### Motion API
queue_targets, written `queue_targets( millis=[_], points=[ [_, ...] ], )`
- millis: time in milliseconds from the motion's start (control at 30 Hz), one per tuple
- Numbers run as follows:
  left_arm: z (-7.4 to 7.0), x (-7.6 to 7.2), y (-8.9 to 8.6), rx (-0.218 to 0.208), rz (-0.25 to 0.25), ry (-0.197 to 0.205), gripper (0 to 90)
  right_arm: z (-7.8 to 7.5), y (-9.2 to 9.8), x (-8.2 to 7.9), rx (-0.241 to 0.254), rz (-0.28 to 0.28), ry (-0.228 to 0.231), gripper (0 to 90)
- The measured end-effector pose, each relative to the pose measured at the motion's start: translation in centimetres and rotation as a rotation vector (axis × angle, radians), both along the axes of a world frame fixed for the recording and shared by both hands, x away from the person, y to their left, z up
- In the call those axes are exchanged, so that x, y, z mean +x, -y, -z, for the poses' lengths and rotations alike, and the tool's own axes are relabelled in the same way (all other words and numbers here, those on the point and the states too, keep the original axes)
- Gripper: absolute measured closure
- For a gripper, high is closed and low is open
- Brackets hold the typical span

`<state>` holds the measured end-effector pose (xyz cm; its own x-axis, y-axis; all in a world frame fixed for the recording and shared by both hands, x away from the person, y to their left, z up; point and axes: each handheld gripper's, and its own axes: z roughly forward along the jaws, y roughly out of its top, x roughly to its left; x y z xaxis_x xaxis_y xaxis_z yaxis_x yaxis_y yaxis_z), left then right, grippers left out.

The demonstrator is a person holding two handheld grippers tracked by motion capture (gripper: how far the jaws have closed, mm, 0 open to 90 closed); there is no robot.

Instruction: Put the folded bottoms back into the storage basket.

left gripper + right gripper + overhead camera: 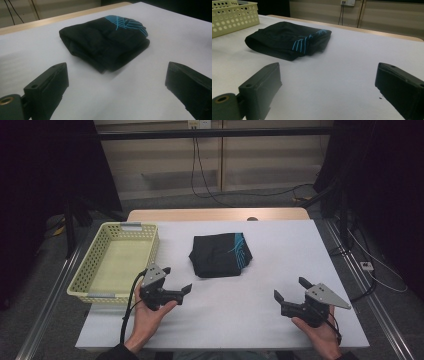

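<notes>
A folded black garment (220,254) with turquoise lines lies in the middle of the white table top. It lies just ahead of the jaws in the left gripper view (105,41) and farther off at the upper left in the right gripper view (287,40). My left gripper (176,280) is held near the front left, open and empty, its jaws pointing right toward the garment. At the front right my right gripper (291,289) is open too, with nothing between its jaws.
A pale yellow perforated basket (95,270) stands at the table's left side, close behind the left hand, and its corner (234,17) appears in the right gripper view. Bare white table (230,310) lies between the two grippers.
</notes>
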<state>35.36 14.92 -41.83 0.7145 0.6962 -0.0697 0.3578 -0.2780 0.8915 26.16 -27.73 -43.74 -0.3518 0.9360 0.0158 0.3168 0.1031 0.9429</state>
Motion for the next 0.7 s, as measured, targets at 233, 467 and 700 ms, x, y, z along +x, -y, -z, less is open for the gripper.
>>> queue_targets(
  millis=[233, 467, 700],
  points=[
    [-0.8, 0.7, 1.1, -0.011, 0.022, -0.030, 5.1, 0.0, 0.0, 0.0, -0.001, 0.002, -0.003, 6.2],
    [-1.7, 1.1, 2.2, -0.006, 0.033, 0.001, 5.3, 0.0, 0.1, 0.0, 0.000, 0.013, -0.010, 6.1],
    [-1.4, 2.4, 2.9, 0.019, 0.026, -0.033, 5.3, 0.0, 0.0, 0.0, -0.003, 0.005, -0.008, 6.0]
  ],
)
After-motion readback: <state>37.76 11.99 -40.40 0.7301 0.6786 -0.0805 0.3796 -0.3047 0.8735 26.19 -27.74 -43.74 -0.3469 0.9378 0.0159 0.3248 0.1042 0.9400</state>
